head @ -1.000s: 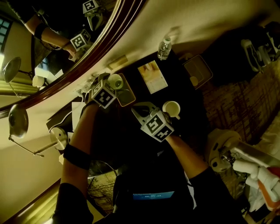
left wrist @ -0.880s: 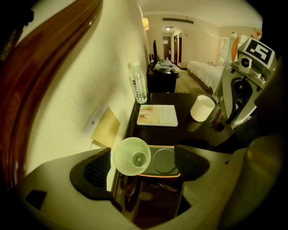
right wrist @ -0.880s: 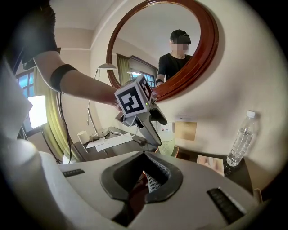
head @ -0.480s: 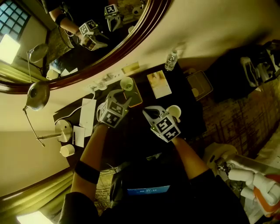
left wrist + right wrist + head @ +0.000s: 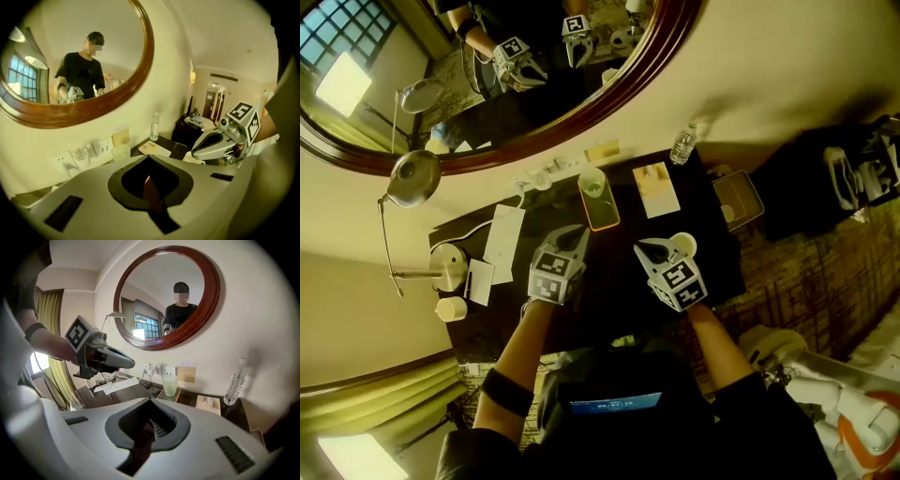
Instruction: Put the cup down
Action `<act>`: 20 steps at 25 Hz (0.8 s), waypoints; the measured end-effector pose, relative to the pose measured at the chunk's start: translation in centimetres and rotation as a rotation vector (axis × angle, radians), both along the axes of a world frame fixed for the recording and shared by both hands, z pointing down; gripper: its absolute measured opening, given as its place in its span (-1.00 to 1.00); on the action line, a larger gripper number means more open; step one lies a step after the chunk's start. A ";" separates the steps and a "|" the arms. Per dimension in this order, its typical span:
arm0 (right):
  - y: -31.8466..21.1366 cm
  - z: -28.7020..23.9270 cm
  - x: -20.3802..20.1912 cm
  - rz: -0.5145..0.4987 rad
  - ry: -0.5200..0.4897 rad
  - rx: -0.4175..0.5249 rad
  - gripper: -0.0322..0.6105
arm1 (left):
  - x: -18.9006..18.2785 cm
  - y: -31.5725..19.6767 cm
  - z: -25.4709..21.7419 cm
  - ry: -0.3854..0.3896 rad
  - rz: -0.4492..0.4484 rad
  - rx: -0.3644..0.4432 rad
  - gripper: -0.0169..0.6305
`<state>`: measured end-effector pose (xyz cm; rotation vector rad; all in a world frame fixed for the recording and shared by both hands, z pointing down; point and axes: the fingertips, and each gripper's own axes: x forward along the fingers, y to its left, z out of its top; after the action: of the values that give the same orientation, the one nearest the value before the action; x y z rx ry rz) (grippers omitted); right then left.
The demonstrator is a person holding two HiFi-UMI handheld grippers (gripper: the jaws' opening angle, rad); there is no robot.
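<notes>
A pale green cup point(image 5: 592, 184) stands upright on an orange tray point(image 5: 603, 217) at the back of the dark table point(image 5: 609, 281). It also shows in the left gripper view as the cup point(image 5: 120, 152) and in the right gripper view as the cup point(image 5: 170, 383). My left gripper point(image 5: 577, 234) hovers short of the tray, apart from the cup. Its jaws have just been closing and now meet with nothing between them. My right gripper point(image 5: 649, 249) is shut and empty, beside a white cup point(image 5: 683, 245).
A water bottle point(image 5: 682, 143) and a booklet point(image 5: 657, 187) sit at the back right, a square tray point(image 5: 738, 200) beyond them. Papers point(image 5: 502, 234), a lamp base point(image 5: 447, 265) and a small cup point(image 5: 450, 307) occupy the left end. A round mirror point(image 5: 534, 75) hangs on the wall.
My left gripper has drawn back from the green cup toward me and risen, and its jaws have shut empty. The cup stays on the orange tray. The right gripper shifted slightly.
</notes>
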<state>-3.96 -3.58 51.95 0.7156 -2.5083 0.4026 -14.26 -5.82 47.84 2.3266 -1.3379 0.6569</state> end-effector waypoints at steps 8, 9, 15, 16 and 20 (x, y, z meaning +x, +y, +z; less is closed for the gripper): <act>1.3 0.8 2.4 0.042 0.017 -0.030 -0.85 | 0.5 3.9 0.5 0.067 -0.078 -0.002 -0.95; 1.5 1.0 2.5 0.045 0.016 -0.035 -0.85 | 0.4 4.2 0.8 0.073 -0.088 -0.001 -0.95; 2.7 2.8 3.6 0.064 0.030 -0.053 -0.85 | 0.5 5.4 2.7 0.085 -0.095 -0.012 -0.95; 2.7 3.0 3.8 0.067 0.030 -0.053 -0.85 | 0.9 5.4 2.2 0.085 -0.102 -0.017 -0.95; 3.1 3.1 4.1 0.071 0.043 -0.059 -0.85 | 1.5 5.4 2.6 0.105 -0.103 -0.023 -0.95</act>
<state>0.15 -0.47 55.05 0.7833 -2.4261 0.4787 -12.77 -0.38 50.45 2.2248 -1.3841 0.5083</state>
